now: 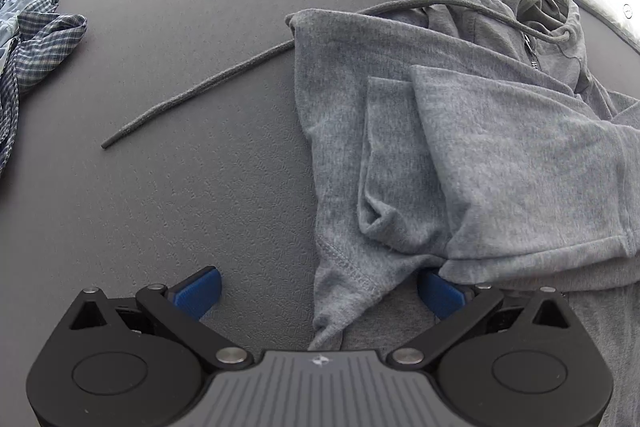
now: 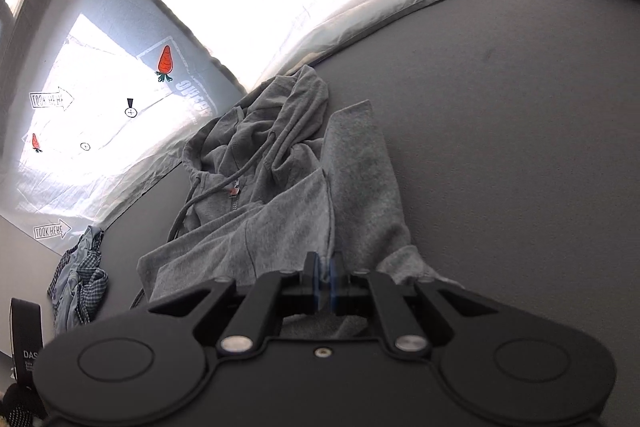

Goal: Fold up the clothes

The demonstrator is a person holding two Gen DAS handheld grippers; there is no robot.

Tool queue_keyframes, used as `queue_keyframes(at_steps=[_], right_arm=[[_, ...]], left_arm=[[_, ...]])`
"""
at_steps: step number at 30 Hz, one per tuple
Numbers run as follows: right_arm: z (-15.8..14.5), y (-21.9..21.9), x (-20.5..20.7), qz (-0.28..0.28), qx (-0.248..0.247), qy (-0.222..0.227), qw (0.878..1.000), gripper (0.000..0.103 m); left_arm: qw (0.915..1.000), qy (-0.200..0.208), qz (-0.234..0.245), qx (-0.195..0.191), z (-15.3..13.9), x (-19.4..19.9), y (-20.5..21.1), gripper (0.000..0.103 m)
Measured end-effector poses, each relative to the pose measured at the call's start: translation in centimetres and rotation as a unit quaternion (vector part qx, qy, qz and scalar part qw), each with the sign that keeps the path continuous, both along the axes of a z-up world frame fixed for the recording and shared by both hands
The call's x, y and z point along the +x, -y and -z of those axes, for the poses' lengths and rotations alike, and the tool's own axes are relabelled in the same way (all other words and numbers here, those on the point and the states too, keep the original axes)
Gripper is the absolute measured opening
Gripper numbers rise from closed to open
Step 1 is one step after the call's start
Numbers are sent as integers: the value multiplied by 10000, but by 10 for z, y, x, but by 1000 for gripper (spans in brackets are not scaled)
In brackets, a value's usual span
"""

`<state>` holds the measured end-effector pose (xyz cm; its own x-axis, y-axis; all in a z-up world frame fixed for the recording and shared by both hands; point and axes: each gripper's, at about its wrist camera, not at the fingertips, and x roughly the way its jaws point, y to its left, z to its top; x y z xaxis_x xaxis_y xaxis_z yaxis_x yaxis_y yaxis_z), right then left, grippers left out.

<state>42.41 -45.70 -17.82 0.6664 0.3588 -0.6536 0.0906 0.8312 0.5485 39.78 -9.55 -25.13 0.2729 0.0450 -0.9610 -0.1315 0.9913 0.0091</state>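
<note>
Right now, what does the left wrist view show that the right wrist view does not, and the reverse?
Only the left wrist view shows the left gripper, jaws wide open astride the hoodie hem, and the loose end of the drawstring out on the dark mat. Only the right wrist view shows the right gripper, jaws shut with hoodie fabric bunched around them, and the printed backdrop with its carrot marks. Both show the grey hoodie and the checked garment at the mat's edge.

The hoodie [image 1: 460, 131] lies on the mat [image 1: 180, 187], its drawstring [image 1: 192, 91] trailing left (toward the checked shirt [image 1: 36, 47]).
</note>
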Motion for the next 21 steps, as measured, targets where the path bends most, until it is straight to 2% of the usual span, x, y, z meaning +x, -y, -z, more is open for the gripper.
queue_keyframes(at_steps=[3,4,6,8,11,15,16,19,20,21], right_arm=[[5,-1,-2,31,-147,-129,9998,8],[6,-3,-1,19,-235,-155,9996,15],[4,-6,0,-50,-362,-135,9992,18],[0,-8,2,-133,-475,-92,9987,28],[-5,-8,2,-129,-457,-32,9989,37],[-14,-7,3,-144,-528,44,9985,52],[-17,-7,4,-172,-563,69,9982,59],[-27,-8,9,-287,-746,239,9965,92],[-30,-8,12,-334,-803,333,9957,100],[-34,-9,16,-390,-846,441,9947,101]], left_arm=[[10000,6,0,-1,1,0,0,103],[10000,13,-11,-4,1,-1,0,103],[9999,104,-99,-10,0,-4,-1,103],[9996,262,-109,19,-1,-10,0,103],[9989,437,-159,44,-1,-16,2,103],[9996,267,-113,4,-2,-12,-2,103],[9998,177,-105,-21,0,-5,-5,103],[9999,-41,-77,-110,2,7,-9,103],[9998,-65,-36,-173,0,9,-11,103],[9995,-44,52,-294,-3,12,-13,103]])
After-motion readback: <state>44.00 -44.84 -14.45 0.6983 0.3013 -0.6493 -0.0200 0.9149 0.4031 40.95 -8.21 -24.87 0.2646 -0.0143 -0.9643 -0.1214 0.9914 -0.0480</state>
